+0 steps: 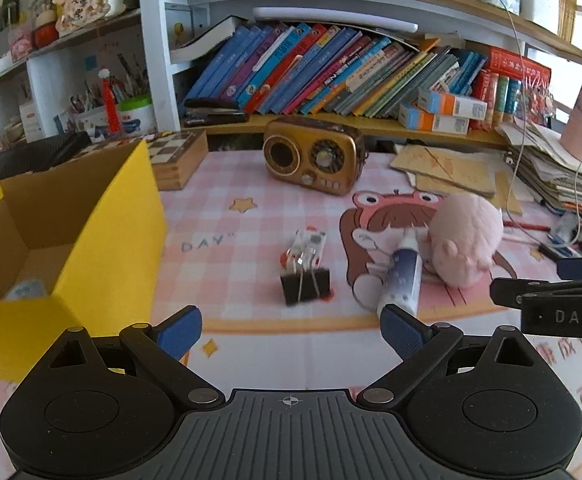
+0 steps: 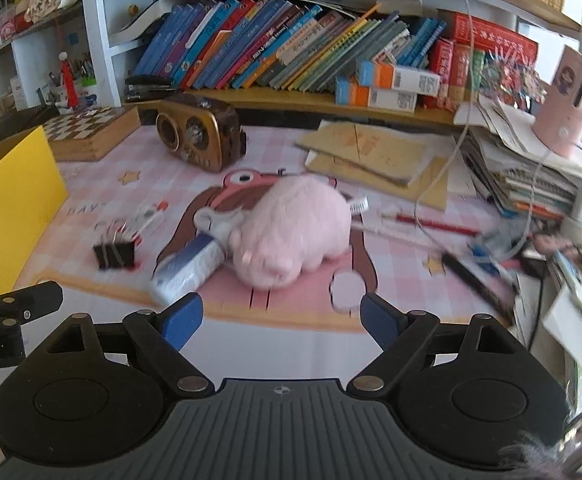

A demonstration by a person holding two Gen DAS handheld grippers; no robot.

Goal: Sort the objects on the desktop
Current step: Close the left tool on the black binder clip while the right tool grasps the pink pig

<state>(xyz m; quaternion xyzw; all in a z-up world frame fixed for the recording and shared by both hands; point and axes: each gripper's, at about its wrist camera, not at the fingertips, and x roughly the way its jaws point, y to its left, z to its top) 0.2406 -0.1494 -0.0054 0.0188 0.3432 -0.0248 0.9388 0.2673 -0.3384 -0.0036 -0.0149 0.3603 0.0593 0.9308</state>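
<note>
A: Where's the pink plush (image 2: 291, 232) from the right gripper (image 2: 281, 322)?

B: Dead ahead, centre of the right wrist frame, its long axis running lower left to upper right. Fingers spread wide, nothing between them.

A: And the left gripper (image 1: 293, 330)?

B: Jaws apart too, empty — the binder clip (image 1: 306, 286) lies just ahead of it, the blue tube (image 1: 403, 276) touching the plush, pointing up-frame.

A: Room to work?

B: Bare mat below the plush; a red pencil (image 2: 431, 224) and cables crowd the right. The yellow box (image 1: 103, 240) stands open at left — the left hand is nearer it
</note>
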